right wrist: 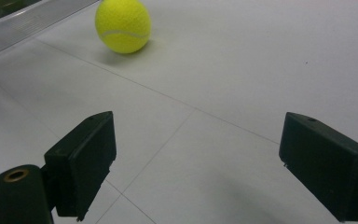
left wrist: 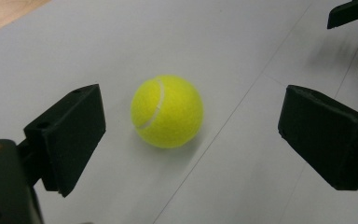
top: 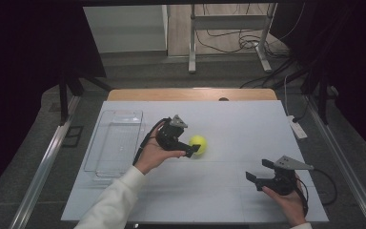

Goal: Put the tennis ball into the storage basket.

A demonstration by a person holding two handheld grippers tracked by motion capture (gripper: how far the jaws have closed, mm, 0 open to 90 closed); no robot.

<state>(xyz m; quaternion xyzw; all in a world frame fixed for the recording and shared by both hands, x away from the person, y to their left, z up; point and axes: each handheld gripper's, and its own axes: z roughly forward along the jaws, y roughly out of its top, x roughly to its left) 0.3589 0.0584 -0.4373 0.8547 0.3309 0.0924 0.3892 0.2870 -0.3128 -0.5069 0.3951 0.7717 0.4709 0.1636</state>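
A yellow tennis ball (top: 198, 144) rests on the white table top (top: 238, 129) near its middle. My left gripper (top: 191, 144) is right beside the ball, held from the left by a hand in a white sleeve. Seen from the left gripper view, the ball (left wrist: 167, 112) lies between and just ahead of the two black jaws, which stand wide apart and touch nothing, so the left gripper (left wrist: 192, 100) is open. My right gripper (top: 259, 170) sits at the front right, open and empty. The right gripper view has the ball (right wrist: 122, 25) far off, beyond the right gripper (right wrist: 196, 126).
A clear plastic tray (top: 116, 143) lies along the table's left side; its edge (right wrist: 28, 23) is behind the ball in the right gripper view. The right gripper's jaws (left wrist: 349, 11) appear at the top right of the left gripper view. Cables trail off the table's right edge.
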